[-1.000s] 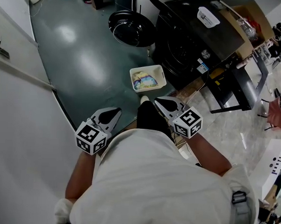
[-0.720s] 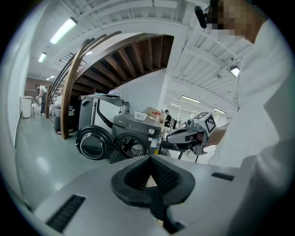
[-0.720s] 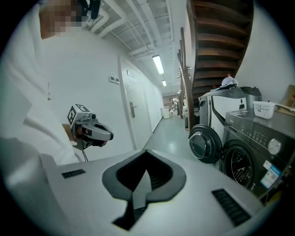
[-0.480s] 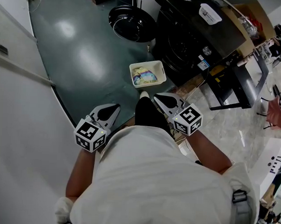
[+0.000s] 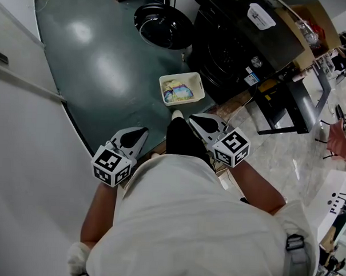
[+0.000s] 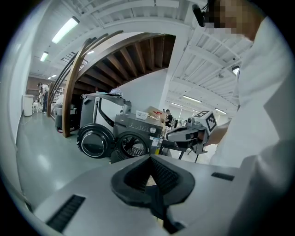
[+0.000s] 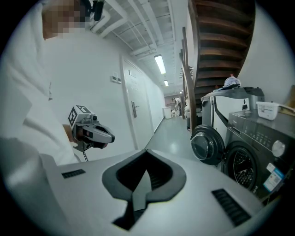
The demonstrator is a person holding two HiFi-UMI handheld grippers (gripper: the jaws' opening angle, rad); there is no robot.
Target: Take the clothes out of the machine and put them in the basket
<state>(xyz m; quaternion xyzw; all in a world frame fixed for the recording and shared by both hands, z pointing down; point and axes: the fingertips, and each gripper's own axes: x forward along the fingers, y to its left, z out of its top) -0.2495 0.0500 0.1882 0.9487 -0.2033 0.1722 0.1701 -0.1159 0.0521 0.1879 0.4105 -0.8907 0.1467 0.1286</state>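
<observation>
Left gripper (image 5: pixel 141 132) well back from the dark grey front-loading washing machine (image 5: pixel 240 46), jaws together on nothing, round black door (image 5: pixel 162 25) swung open, white rectangular plastic basket (image 5: pixel 178 76) just before the machine holding pale clothes (image 5: pixel 178 95), right gripper (image 5: pixel 192 120) behind the basket, jaws closed, empty.

Basket (image 5: pixel 181 88) contents are too small in the head view to sort out, just a pale, colourful heap. The washer (image 5: pixel 234 48) drum (image 6: pixel 132 145) is dark inside, so no telling what's in there. The person's shirt (image 5: pixel 192 221) hides most of the legs, and the washer's right side runs off the right gripper view's edge.
</observation>
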